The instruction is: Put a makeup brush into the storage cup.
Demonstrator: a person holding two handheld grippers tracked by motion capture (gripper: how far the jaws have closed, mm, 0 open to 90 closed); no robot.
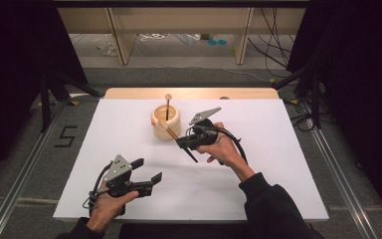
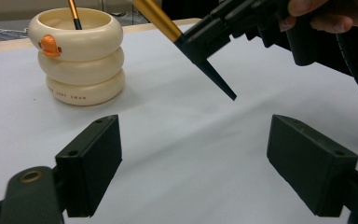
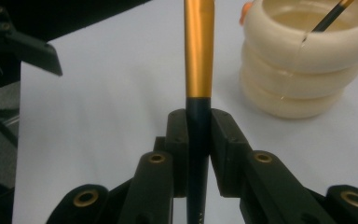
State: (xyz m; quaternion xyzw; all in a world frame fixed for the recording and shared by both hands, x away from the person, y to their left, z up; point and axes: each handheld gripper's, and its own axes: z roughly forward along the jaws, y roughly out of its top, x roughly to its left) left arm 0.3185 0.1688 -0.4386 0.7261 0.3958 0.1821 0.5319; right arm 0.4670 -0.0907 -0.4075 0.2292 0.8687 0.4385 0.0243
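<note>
A cream ribbed holder (image 1: 166, 122) with an orange duck bill stands upright at the table's far middle, with a thin brush (image 1: 167, 105) upright inside it. My right gripper (image 1: 181, 141) hovers just right of the holder, shut on a second brush (image 1: 188, 149) by its dark handle. That brush's gold ferrule (image 3: 199, 56) points toward the holder (image 3: 303, 60), and its pointed handle end (image 2: 214, 77) slants down over the sheet. My left gripper (image 1: 147, 170) rests near the front left, open with nothing between its jaws.
A white sheet (image 1: 273, 169) covers the table; a strip of bare wood (image 1: 129, 93) shows at its far edge. Black curtains and stands flank both sides. Beyond the table are wooden frame legs (image 1: 119, 40) and cables on the floor.
</note>
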